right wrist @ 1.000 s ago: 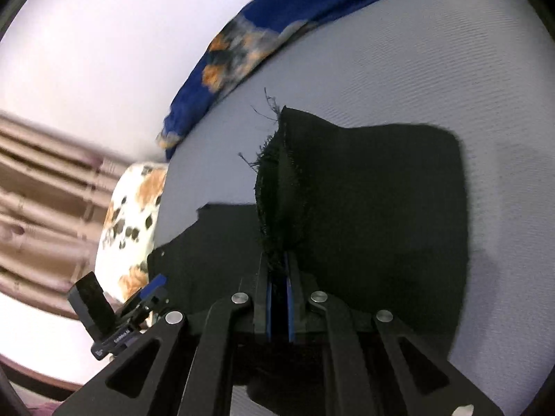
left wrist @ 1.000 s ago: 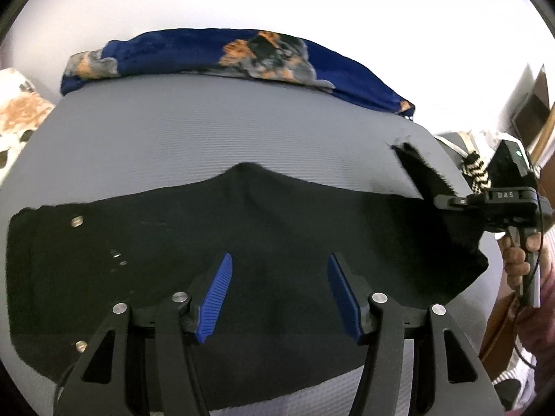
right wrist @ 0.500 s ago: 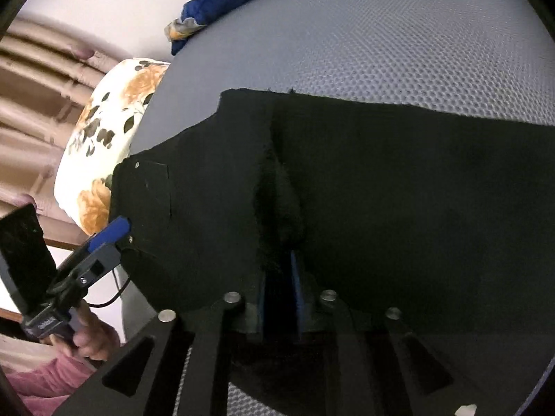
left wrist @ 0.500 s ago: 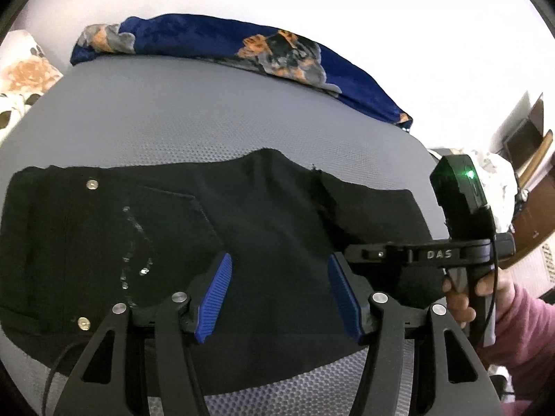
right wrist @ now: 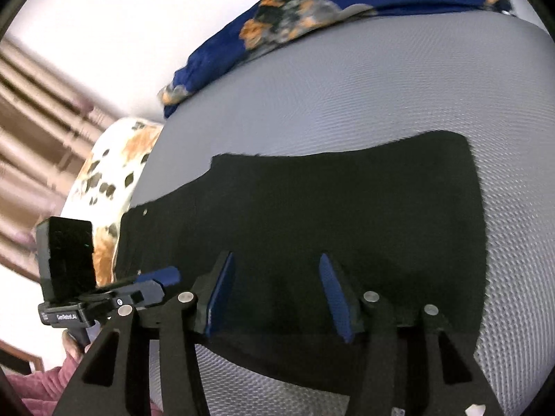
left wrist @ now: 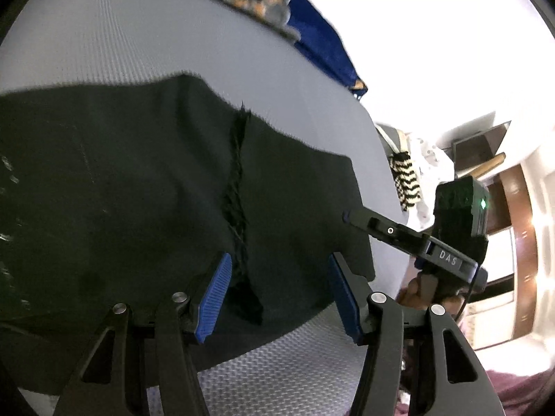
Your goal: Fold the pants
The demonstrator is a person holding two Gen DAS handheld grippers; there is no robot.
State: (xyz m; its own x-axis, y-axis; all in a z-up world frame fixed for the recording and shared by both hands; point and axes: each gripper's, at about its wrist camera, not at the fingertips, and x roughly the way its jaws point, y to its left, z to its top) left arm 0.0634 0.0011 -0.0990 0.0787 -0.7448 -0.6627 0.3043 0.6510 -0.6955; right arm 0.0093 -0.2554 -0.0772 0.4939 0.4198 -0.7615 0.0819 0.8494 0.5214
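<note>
The black pants (left wrist: 121, 190) lie folded on the grey mesh bed (left wrist: 173, 45), a frayed hem (left wrist: 239, 173) running across their top layer. My left gripper (left wrist: 277, 291) hovers low over them, open, the hem's near end lying loose between its blue pads (left wrist: 213, 298). In the right wrist view the pants (right wrist: 347, 208) lie flat under my right gripper (right wrist: 275, 287), whose jaws are opening with nothing pinched between them. The right gripper (left wrist: 350, 216) also shows over the pants' right edge, and the left gripper (right wrist: 163, 275) shows at their left end.
A blue floral blanket (right wrist: 312, 10) lies along the bed's far edge. Left of the bed sit a white and orange flowered pillow (right wrist: 111, 180) and a curtain (right wrist: 34, 104). Off its right side are a striped cloth (left wrist: 406, 180) and wooden furniture (left wrist: 485, 145).
The right gripper laid the pinched hem down, let it go, opened and drew back. The left gripper sank closer to the pants and swung toward their right end.
</note>
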